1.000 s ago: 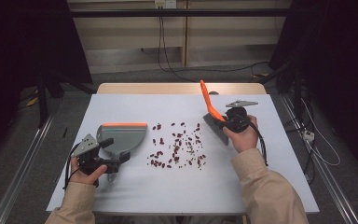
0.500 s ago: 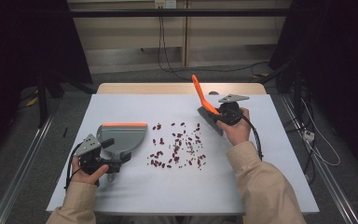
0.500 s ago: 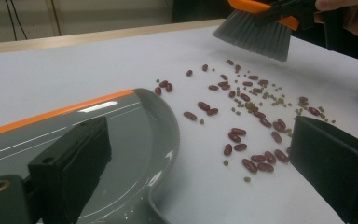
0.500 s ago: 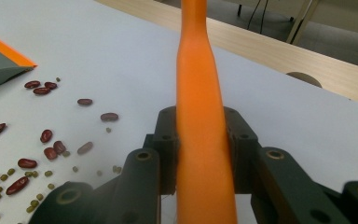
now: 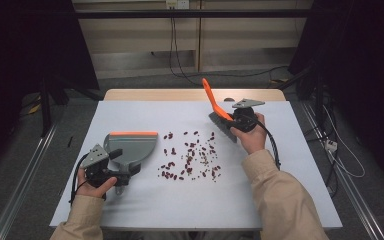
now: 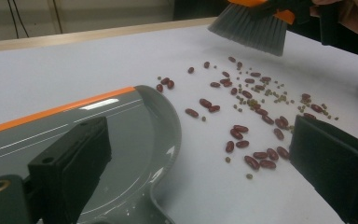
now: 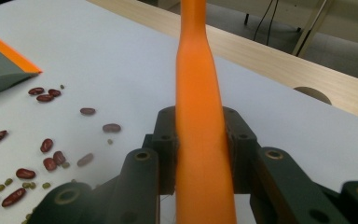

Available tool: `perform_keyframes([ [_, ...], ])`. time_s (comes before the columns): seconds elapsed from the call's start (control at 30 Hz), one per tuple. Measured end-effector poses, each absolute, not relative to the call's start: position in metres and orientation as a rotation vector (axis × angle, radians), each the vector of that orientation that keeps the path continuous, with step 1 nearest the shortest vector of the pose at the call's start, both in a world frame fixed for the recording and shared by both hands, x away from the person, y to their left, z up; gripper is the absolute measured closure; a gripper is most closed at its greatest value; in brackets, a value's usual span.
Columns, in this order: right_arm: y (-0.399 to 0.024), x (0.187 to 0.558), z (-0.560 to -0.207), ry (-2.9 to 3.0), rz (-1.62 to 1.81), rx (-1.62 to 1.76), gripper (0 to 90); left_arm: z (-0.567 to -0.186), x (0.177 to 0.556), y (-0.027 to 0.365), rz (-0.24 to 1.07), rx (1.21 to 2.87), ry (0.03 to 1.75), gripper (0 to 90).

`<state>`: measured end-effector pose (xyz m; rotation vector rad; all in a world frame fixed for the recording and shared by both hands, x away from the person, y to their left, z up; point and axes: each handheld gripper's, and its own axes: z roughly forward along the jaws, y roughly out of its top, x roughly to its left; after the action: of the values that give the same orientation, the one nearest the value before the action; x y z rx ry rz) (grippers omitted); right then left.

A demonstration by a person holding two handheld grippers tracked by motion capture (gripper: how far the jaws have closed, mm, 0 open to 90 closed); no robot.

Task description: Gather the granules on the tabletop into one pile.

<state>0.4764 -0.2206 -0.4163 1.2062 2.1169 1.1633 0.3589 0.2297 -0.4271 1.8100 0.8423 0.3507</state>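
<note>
right gripper (image 7: 200, 154) clamps the brush (image 5: 219, 114) handle; left gripper's (image 5: 111, 170) grip on dustpan (image 5: 130, 147) unclear.

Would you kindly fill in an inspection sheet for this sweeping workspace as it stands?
Surface: white table, wooden strip along its far edge.
Job's things: grey dustpan with orange lip lies flat on the left; brush with orange handle tilts at the right of the beans, which lie scattered between the two, red ones mixed with small green ones.
Clutter: nothing seen.
Grippers: left gripper sits at the dustpan's handle, grip unclear; right gripper is clamped on the brush handle.
Cables: one trails from each gripper; more run across the floor beyond the table.
Surroundings: dark curtains at both sides, pale wall behind.
</note>
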Motion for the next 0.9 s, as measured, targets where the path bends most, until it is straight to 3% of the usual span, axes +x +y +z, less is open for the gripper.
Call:
perform_keyframes([
  [0.9,-0.190,0.507,-0.438,2.234,1.094,0.968,71.0,-0.430,0.360,0.230,0.348,1.810,0.853,5.4],
])
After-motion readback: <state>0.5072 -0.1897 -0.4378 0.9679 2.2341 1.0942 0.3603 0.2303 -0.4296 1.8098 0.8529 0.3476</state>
